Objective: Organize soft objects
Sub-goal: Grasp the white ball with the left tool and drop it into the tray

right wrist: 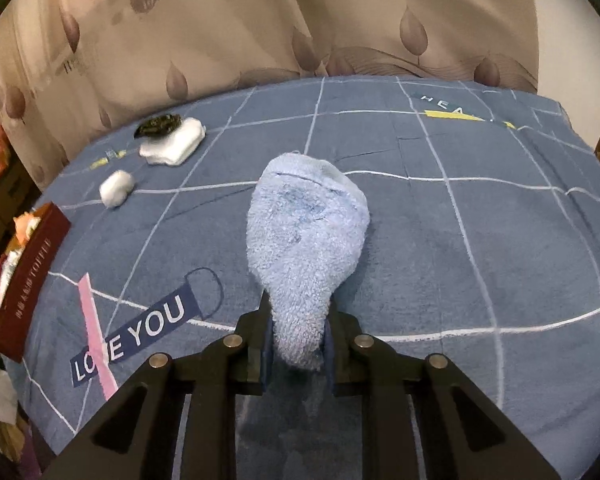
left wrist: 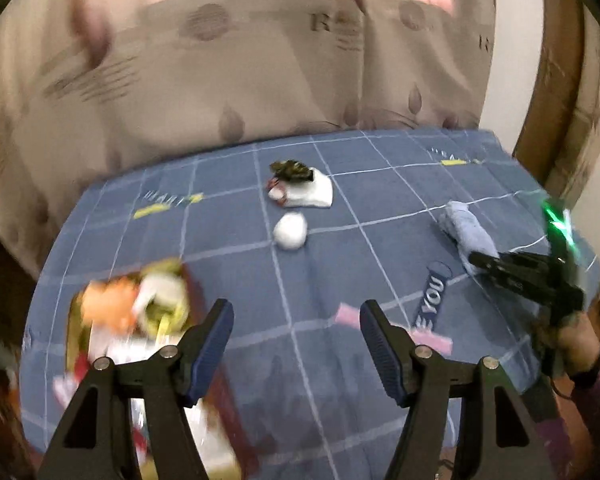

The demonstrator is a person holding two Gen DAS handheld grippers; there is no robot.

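A fluffy light-blue sock [right wrist: 308,240] lies on the blue checked cloth, and my right gripper [right wrist: 297,344] is shut on its near end. In the left wrist view the same blue sock [left wrist: 466,230] and right gripper [left wrist: 484,260] show at the right. My left gripper [left wrist: 296,328] stands open with nothing between its fingers, above the cloth. A dark red box [left wrist: 204,392] holding several soft items, among them an orange one [left wrist: 112,304], is blurred at the lower left. Farther back lie a white ball [left wrist: 290,231] and a white pad [left wrist: 308,192] with a dark object [left wrist: 292,170] on it.
The dark red box [right wrist: 32,276] stands at the cloth's left edge in the right wrist view. A beige leaf-patterned curtain [right wrist: 260,32] hangs behind the table. A hand in a purple sleeve [left wrist: 588,360] holds the right gripper. A "LOVE YOU" print [right wrist: 140,332] marks the cloth.
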